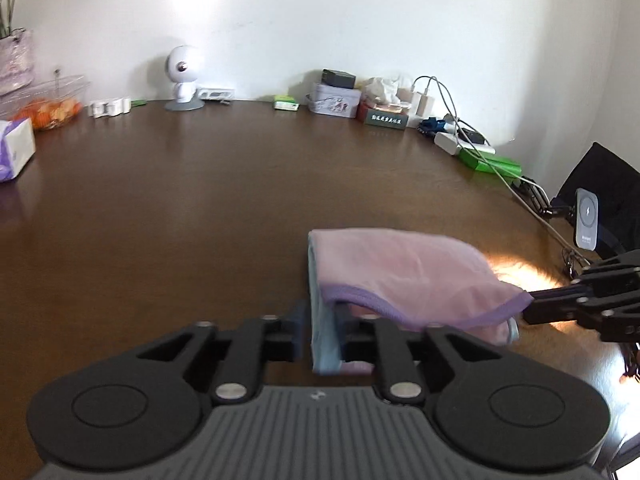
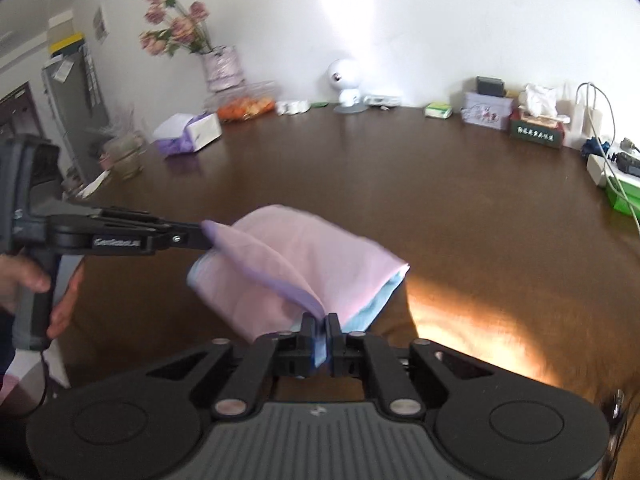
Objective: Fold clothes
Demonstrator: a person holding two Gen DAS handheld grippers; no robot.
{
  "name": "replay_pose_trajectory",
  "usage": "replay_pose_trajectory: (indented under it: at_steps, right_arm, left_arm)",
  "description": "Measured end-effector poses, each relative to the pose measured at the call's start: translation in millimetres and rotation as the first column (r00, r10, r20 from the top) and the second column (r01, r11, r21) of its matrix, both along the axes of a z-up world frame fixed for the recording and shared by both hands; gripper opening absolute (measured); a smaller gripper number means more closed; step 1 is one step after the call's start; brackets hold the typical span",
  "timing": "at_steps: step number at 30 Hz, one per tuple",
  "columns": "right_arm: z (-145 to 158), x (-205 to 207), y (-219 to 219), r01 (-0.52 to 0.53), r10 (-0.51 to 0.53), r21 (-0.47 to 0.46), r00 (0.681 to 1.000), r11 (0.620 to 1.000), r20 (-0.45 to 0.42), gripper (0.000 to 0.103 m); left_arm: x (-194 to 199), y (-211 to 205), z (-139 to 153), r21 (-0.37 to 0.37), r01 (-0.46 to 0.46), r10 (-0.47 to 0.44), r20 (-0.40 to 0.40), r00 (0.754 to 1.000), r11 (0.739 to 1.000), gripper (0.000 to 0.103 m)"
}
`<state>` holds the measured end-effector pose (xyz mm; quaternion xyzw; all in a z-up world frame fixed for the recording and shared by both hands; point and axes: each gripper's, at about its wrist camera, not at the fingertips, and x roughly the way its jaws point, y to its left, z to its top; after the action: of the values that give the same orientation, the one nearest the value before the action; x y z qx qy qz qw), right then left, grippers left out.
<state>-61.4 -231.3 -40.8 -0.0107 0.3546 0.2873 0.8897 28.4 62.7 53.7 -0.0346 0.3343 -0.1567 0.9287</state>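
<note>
Pink cloth (image 1: 404,272) pinched by left gripper (image 1: 322,332) and right gripper (image 2: 325,340), lifted over brown table (image 1: 180,208), tissue box (image 2: 188,134) and clutter ranged along far wall.

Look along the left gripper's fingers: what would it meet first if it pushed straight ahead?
The left gripper already grips the soft pink cloth with lilac trim. Beyond it lies bare dark brown wooden table; the grey decorated tin seems roughly next, though depth is unclear.
</note>
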Motion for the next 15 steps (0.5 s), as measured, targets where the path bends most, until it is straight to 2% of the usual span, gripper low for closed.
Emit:
replay_pose_trajectory:
  at_steps: [1, 2, 3, 4, 5, 8, 10, 13, 15]
  right_arm:
    - [4.0, -9.1, -3.4, -0.007, 0.007, 0.005, 1.000, 1.000, 0.018, 0.018]
    - [7.9, -14.7, -5.6, -0.010, 0.009, 0.016, 0.999, 1.000, 0.034, 0.034]
    - [8.9, -13.9, -4.2, -0.003, 0.002, 0.033, 0.999, 0.999, 0.050, 0.041]
    - [9.9, -13.2, -2.9, 0.003, -0.006, 0.051, 0.998, 0.999, 0.066, 0.048]
    - [10.9, -12.5, -1.5, 0.009, -0.015, 0.068, 0.997, 0.998, 0.082, 0.048]
    - [6.1, -1.9, 8.4, 0.046, -0.057, 0.101, 0.992, 0.994, 0.111, 0.048]
    - [-6.2, 10.4, 18.9, 0.101, -0.107, 0.080, 0.992, 0.992, 0.072, 0.047]
    - [-17.6, 6.1, 27.4, 0.102, -0.103, 0.027, 0.994, 0.994, 0.047, 0.047]
    - [-19.7, -5.7, 23.7, 0.093, -0.094, 0.019, 0.994, 0.996, 0.056, 0.052]
  left_arm:
    - [-6.1, 3.2, 6.0, -0.018, -0.006, 0.007, 0.020, 1.000, 1.000, 0.050]
    - [-8.0, 3.5, 13.5, -0.035, -0.013, 0.015, 0.057, 0.998, 0.999, 0.065]
    - [-6.6, 0.6, 20.1, -0.037, -0.016, 0.020, 0.090, 0.996, 0.999, 0.074]
    - [-2.7, -4.2, 23.7, -0.033, -0.013, 0.017, 0.114, 0.993, 0.999, 0.075]
    - [4.9, -11.9, 21.4, -0.020, 0.000, 0.002, 0.109, 0.994, 1.000, 0.075]
    - [22.9, -34.3, 0.1, 0.041, 0.050, -0.051, 0.025, 0.998, 0.998, 0.072]
    - [22.8, -38.3, -15.3, 0.064, 0.061, -0.060, -0.014, 0.998, 0.996, 0.069]
    - [10.6, -29.8, -26.4, 0.070, 0.044, -0.040, -0.057, 0.998, 0.997, 0.069]
    - [-0.1, -24.5, -25.7, 0.068, 0.040, -0.036, -0.053, 0.998, 0.997, 0.075]
